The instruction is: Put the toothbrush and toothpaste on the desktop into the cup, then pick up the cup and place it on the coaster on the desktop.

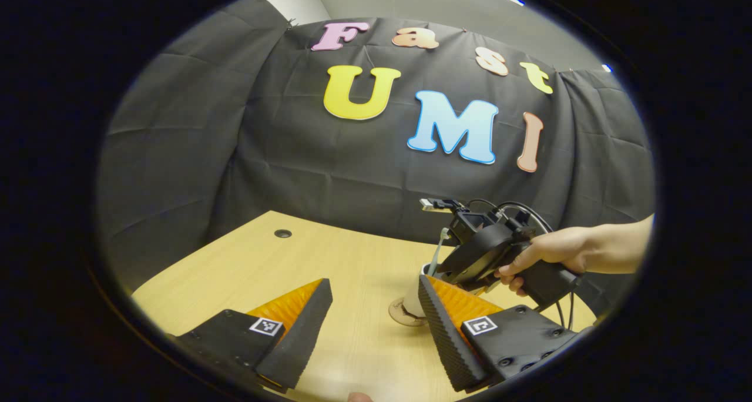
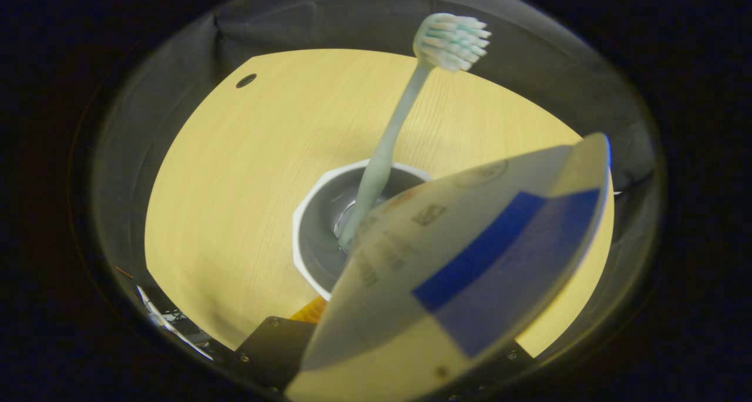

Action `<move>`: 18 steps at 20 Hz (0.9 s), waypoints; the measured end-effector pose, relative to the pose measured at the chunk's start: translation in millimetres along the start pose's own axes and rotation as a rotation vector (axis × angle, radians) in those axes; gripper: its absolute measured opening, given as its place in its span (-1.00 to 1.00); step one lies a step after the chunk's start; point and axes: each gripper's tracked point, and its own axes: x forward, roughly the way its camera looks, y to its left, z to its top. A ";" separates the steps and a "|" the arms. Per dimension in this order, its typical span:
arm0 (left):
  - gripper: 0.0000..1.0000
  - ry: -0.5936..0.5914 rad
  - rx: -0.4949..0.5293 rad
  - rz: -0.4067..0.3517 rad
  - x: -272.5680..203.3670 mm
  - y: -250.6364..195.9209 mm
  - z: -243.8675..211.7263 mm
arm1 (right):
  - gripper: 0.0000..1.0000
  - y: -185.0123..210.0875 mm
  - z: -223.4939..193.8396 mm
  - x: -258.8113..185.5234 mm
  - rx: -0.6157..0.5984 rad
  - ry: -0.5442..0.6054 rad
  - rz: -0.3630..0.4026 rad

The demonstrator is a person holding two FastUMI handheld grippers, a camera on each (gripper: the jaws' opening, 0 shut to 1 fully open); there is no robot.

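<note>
A white cup [image 2: 314, 225] stands on the wooden desk, seen from above in the right gripper view. A pale green toothbrush [image 2: 388, 137] leans in it, bristles up. Close to the camera, a white and blue toothpaste tube [image 2: 470, 261] hangs tilted over the cup's rim and hides my right gripper's fingers, which hold it. In the left gripper view, a hand holds my right gripper [image 1: 455, 272] over the cup [image 1: 413, 293], with the toothbrush [image 1: 437, 252] sticking out. A round brown coaster [image 1: 401, 315] lies at the cup's foot. My left gripper [image 1: 370, 331] is open, low over the desk, holding nothing.
The desk [image 1: 329, 261] has a small round cable hole [image 1: 282, 233] near its far left corner. Black cloth walls close off the back and sides. Cables trail from the right gripper toward the desk's right edge.
</note>
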 end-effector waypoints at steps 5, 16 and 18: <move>0.92 0.002 -0.004 -0.002 3.5 2.5 0.7 | -0.35 8.5 0.0 14.2 -0.026 0.034 -0.012; 0.92 0.010 0.009 -0.024 10.2 -11.9 -1.1 | -0.38 0.9 -2.3 -31.6 -0.024 -0.025 0.043; 0.92 0.007 0.022 -0.033 12.8 -18.4 1.2 | -0.38 -1.9 0.2 -52.6 -0.011 -0.071 0.050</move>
